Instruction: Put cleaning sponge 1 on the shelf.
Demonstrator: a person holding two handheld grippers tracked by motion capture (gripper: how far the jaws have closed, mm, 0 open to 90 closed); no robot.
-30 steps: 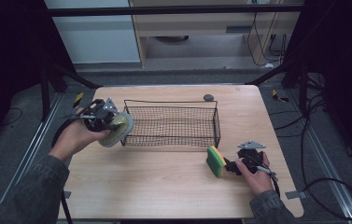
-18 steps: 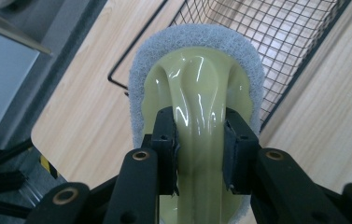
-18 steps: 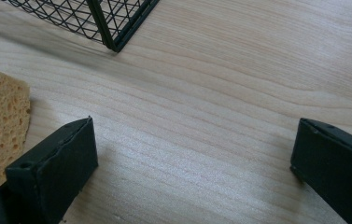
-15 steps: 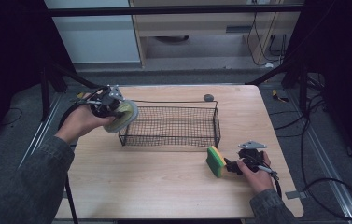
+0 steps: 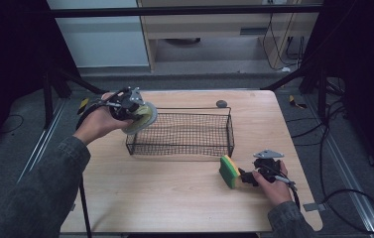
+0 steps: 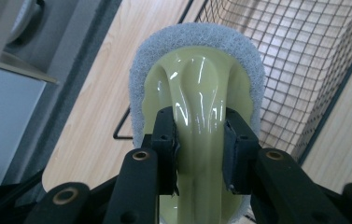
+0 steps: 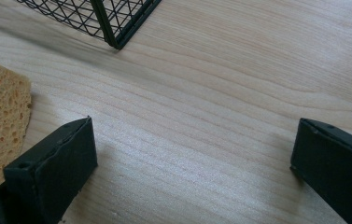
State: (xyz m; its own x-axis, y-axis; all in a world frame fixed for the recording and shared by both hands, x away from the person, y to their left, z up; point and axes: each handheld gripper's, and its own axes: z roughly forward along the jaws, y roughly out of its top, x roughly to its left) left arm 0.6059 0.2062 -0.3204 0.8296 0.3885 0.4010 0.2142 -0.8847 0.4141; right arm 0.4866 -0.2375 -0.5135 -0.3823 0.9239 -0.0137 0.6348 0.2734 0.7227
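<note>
While I rest my right gripper (image 5: 246, 177) on the wooden table (image 5: 174, 198), its jaws stand wide open with only bare wood between them. Just beside it stands a yellow sponge with a green side (image 5: 229, 171), not held. Past that is the black wire basket (image 5: 184, 133), and a small dark round thing (image 5: 220, 103) lies behind it near the table's far edge. My left gripper (image 6: 200, 144) is up in the air at the basket's left end, squeezed tight on a scrubber (image 6: 197, 93). Its middle is shiny pale yellow-green, and a fuzzy grey-white rim goes around it.
</note>
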